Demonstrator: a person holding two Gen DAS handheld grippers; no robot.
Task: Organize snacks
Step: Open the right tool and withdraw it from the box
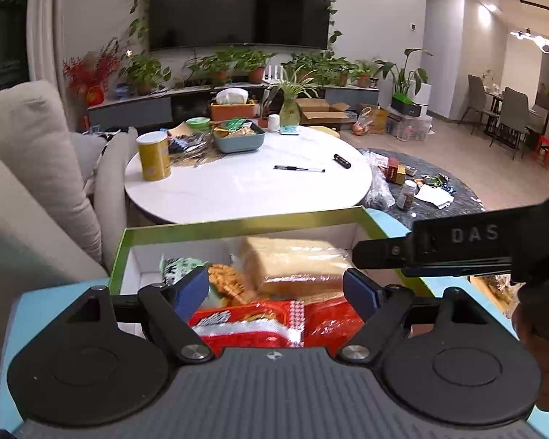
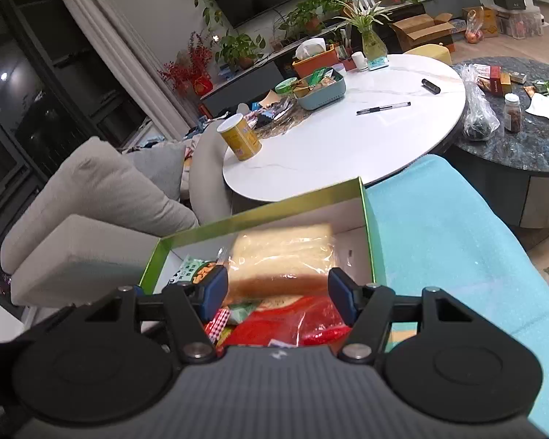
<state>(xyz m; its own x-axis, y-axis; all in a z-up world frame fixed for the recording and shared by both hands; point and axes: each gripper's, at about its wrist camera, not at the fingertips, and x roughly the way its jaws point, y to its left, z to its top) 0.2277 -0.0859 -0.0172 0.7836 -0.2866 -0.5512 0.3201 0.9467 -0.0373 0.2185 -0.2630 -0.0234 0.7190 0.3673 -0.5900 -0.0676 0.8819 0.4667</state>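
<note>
A green-rimmed white box (image 1: pixel 238 225) (image 2: pixel 260 212) holds the snacks. Inside lie a bagged loaf of bread (image 1: pixel 296 263) (image 2: pixel 282 256), a red packet (image 1: pixel 245 323) (image 2: pixel 274 323), orange crackers (image 1: pixel 227 281) (image 2: pixel 205 272) and a green-and-white packet (image 1: pixel 177 267) (image 2: pixel 186 270). My left gripper (image 1: pixel 277 292) hovers open over the red packet, its blue pads touching nothing. My right gripper (image 2: pixel 279 290) is open above the near end of the bread, which looks blurred beneath it. One of its black fingers (image 1: pixel 384 252) reaches in from the right in the left wrist view.
The box rests on a light blue mat (image 2: pixel 439 237). Beyond it is a round white table (image 1: pixel 245 190) with a yellow can (image 1: pixel 153 157), a teal basket (image 1: pixel 238 141) and a pen (image 1: pixel 298 169). Sofa cushions (image 1: pixel 25 146) are at left. A dark marble table (image 2: pixel 512 146) carries clutter at right.
</note>
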